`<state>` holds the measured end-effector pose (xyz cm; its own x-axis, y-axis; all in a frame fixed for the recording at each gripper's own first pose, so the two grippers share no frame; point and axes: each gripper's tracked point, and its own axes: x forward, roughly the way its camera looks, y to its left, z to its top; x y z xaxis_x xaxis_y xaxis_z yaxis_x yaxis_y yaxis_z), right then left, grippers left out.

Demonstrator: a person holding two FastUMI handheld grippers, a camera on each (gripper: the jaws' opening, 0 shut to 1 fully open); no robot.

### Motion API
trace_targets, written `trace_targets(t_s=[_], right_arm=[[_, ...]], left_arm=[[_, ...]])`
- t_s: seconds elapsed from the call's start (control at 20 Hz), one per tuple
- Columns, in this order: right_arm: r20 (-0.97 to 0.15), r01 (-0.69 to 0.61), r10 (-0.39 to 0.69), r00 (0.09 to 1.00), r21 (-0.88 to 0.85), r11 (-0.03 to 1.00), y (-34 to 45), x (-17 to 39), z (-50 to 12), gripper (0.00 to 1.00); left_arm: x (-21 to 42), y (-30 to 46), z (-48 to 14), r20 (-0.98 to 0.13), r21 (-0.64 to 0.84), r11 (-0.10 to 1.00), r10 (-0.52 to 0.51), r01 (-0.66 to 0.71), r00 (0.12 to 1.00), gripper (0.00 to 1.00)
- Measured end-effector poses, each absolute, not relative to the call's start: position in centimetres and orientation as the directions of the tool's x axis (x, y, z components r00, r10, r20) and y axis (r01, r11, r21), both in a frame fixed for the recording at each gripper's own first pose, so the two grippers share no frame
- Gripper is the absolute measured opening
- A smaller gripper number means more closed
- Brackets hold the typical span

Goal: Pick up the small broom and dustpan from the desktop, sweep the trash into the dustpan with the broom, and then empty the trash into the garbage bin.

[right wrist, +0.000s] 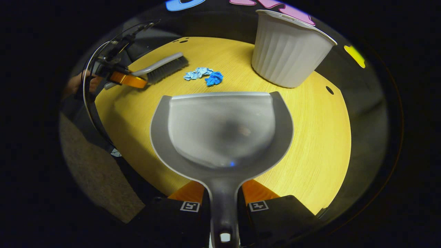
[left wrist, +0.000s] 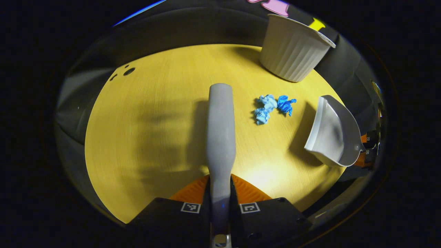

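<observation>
Broom [left wrist: 221, 137] handle sits pinched between the left gripper [left wrist: 220, 193] fingers, running straight ahead over the yellow table [left wrist: 144, 131]; its bristles show in the right gripper view [right wrist: 165, 69], apparently just off the table surface, hard to tell. Dustpan [right wrist: 222, 132] handle is clamped between the right gripper [right wrist: 223, 199] fingers, pan mouth facing the trash. 2 crumpled blue paper scraps [left wrist: 272, 107] lie touching on the table between broom and dustpan. White ribbed garbage bin [left wrist: 293, 51] stands upright on the table, beyond the scraps.
</observation>
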<state>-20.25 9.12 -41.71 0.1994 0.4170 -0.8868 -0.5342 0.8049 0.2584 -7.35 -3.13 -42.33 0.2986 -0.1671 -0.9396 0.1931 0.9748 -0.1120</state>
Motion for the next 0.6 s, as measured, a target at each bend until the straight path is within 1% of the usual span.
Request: trace_targets(t_s=[0.25,0.6], right_arm=[[-0.894,-0.555,0.416,0.169,0.262,0.790,9.3,-20.5,-42.2,0.36],[-0.896,-0.558,0.417,0.154,0.269,0.785,9.4,-20.2,-42.7,0.36]], left_arm=[[-3.2,-5.4,-42.4,-0.922,-0.085,0.962,-0.175,0.261,0.345,0.27],[-1.1,-7.7,-43.9,-0.934,-0.065,0.942,-0.173,0.330,0.311,0.27]])
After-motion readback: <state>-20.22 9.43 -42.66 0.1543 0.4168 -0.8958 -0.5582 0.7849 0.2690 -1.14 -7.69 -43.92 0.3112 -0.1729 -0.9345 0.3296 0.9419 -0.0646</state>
